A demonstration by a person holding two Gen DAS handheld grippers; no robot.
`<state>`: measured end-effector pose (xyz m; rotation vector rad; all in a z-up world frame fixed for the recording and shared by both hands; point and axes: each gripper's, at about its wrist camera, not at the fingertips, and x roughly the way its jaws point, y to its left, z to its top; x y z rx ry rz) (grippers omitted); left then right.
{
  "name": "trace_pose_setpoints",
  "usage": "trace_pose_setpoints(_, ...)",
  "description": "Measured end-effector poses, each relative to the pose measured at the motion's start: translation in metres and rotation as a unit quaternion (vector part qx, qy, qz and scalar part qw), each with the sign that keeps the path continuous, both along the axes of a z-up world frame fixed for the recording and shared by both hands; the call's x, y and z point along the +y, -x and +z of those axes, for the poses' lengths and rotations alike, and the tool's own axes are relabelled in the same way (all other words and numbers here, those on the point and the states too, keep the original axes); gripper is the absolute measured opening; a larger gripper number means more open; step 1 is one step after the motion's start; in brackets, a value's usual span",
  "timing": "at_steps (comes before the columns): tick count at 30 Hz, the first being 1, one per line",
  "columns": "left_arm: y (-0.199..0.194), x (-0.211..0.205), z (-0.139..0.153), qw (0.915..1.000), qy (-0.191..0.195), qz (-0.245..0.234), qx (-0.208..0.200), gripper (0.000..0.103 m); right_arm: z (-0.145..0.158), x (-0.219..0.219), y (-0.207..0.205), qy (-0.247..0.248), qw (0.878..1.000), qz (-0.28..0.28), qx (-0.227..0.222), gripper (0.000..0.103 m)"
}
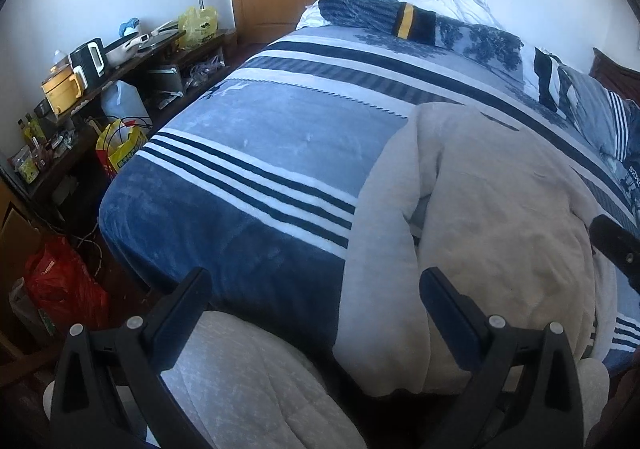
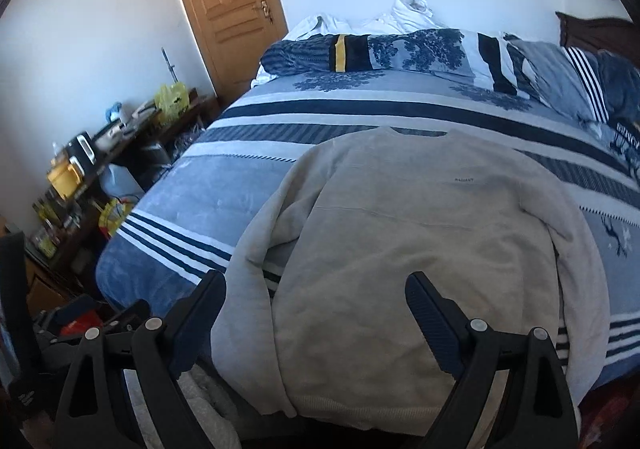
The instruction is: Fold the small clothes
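Right wrist view shows the right gripper (image 2: 316,301) nearest, jaws wide apart, holding nothing, poised over the hem of the beige sweatshirt (image 2: 420,241). That sweatshirt lies face up on the striped blue blanket (image 2: 248,185), collar toward the far side, its sleeves folded in along the body. Beyond it sits a rolled duvet (image 2: 400,49), then the wooden door (image 2: 224,5). Left wrist view has the left gripper (image 1: 316,305) equally spread and empty, beside the sweatshirt's sleeve (image 1: 376,249), above the blanket's near edge.

Blue-striped bed (image 2: 320,117) under beige sweatshirt (image 2: 400,249), rolled bedding (image 2: 400,49)
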<state>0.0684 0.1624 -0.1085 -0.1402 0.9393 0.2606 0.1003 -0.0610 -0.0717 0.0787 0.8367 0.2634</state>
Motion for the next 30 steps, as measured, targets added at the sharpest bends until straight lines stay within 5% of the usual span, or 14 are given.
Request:
trace_pose_setpoints(7,-0.013,0.008,-0.012,0.9999,-0.003,0.008,0.011,0.103,-0.025,0.020,-0.021,-0.003,0.999,0.021,0.027,0.093)
trace_pose_setpoints(17,-0.044,0.026,-0.040,0.9992,-0.003,0.024,0.030,0.103,-0.078,0.048,-0.048,-0.009,0.995,0.067,0.078,0.070)
trace_pose_setpoints(24,-0.069,0.033,-0.066,0.9981,-0.003,0.020,0.058,0.103,-0.142,0.076,-0.072,-0.041,0.982,0.117,0.140,0.054)
trace_pose_setpoints(30,-0.076,0.041,-0.080,0.9972,0.008,0.027,0.069,0.103,-0.181,0.096,-0.073,-0.051,0.970,0.153,0.183,0.053)
